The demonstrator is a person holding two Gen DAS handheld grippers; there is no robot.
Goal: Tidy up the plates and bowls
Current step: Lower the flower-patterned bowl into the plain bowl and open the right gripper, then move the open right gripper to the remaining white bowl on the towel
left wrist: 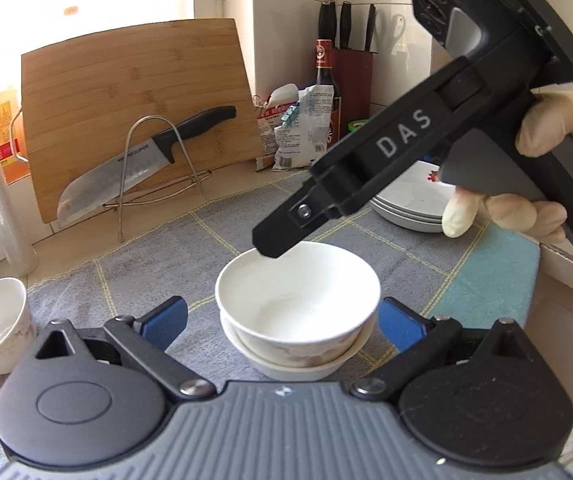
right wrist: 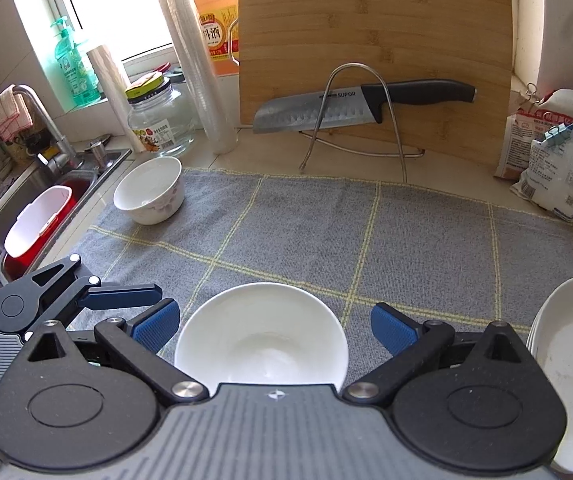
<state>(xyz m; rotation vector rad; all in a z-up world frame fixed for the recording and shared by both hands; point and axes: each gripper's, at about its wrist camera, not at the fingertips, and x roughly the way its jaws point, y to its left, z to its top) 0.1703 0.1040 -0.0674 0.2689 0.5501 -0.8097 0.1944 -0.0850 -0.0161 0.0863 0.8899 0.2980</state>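
Observation:
Two white bowls sit nested, the top bowl (left wrist: 298, 296) inside a lower bowl (left wrist: 298, 364), on a grey checked cloth (left wrist: 158, 248). My left gripper (left wrist: 282, 324) is open, its blue pads either side of the stack and clear of it. From the upper right a gloved hand (left wrist: 542, 128) holds my right gripper, one finger (left wrist: 286, 228) over the far rim. In the right wrist view my right gripper (right wrist: 274, 330) is open around the same top bowl (right wrist: 260, 336) without touching it. A floral bowl (right wrist: 148, 190) stands far left. Stacked white plates (right wrist: 566, 360) lie at the right.
A bamboo cutting board (right wrist: 374, 32) leans on the wall behind a wire rack with a knife (right wrist: 326, 114). A sink (right wrist: 26, 216) holding a red tub lies left, near a glass jar (right wrist: 162, 120). Food bags (right wrist: 550, 152), a sauce bottle (left wrist: 324, 68) and a knife block (left wrist: 354, 76) crowd the right.

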